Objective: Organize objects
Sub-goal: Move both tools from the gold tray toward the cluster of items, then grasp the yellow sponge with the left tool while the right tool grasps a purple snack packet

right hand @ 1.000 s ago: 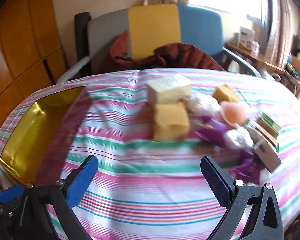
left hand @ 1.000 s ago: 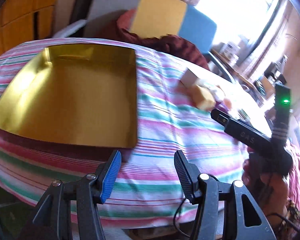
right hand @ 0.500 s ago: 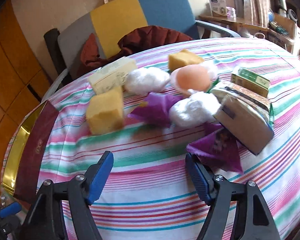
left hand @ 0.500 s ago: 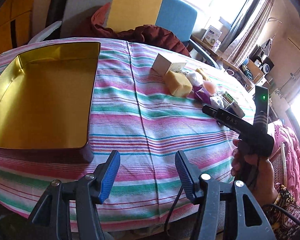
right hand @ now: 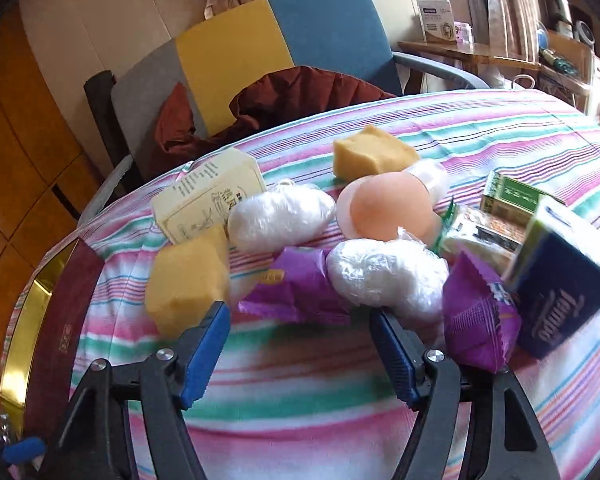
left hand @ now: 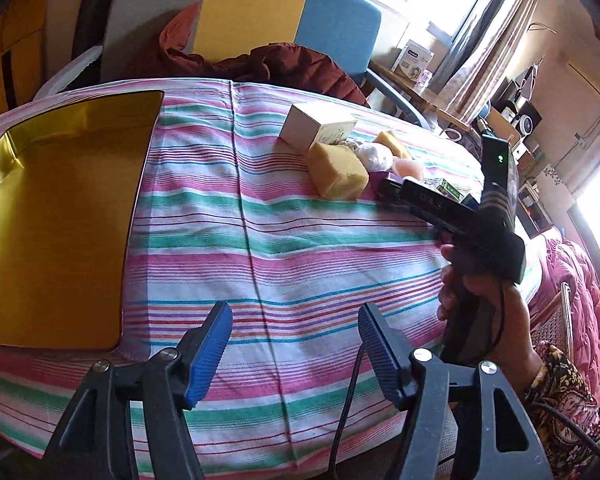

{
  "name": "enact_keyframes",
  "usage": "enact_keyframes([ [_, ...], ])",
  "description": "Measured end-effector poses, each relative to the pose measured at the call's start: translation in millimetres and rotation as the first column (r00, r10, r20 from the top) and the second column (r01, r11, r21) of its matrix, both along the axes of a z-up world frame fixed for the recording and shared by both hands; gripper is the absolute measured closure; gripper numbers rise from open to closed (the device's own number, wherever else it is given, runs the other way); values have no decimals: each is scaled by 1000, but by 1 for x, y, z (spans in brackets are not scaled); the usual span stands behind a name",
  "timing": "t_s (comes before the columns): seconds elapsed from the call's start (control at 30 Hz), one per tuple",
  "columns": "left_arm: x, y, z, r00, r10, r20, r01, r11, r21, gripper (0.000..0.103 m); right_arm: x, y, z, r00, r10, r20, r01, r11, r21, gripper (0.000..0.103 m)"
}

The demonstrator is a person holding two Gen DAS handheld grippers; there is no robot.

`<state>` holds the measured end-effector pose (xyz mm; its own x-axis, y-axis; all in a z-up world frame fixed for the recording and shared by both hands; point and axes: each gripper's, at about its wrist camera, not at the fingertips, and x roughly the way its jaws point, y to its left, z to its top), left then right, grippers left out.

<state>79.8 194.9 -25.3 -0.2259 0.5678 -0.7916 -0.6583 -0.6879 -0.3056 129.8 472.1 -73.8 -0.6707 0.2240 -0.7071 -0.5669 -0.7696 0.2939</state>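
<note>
The gold tray (left hand: 56, 216) lies at the left on the striped tablecloth (left hand: 284, 240). The left gripper (left hand: 294, 344) is opening over bare cloth, holding nothing. The right gripper (right hand: 300, 350) is closing, empty, just before the purple packet (right hand: 300, 288) in the pile.

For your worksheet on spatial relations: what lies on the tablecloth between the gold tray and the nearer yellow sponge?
Nothing: in the left wrist view, only bare striped tablecloth separates the gold tray from the nearer yellow sponge.
</note>
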Motion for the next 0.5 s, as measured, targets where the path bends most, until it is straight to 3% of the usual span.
enact_keyframes([
  [0.07, -2, 1, -1, 1000, 3, 3, -3, 1000, -9, 37, -7, 6, -4, 1000, -8, -8, 8, 1000, -22, 31],
  [0.17, -6, 3, -4, 1000, 13, 18, -13, 1000, -11, 37, -11, 11, -8, 1000, -24, 3, 24, 1000, -14, 45],
  [0.5, -26, 37, -12, 999, 0, 47, 2, 1000, -30, 37, 15, -2, -9, 1000, -10, -20, 10, 1000, 20, 47],
])
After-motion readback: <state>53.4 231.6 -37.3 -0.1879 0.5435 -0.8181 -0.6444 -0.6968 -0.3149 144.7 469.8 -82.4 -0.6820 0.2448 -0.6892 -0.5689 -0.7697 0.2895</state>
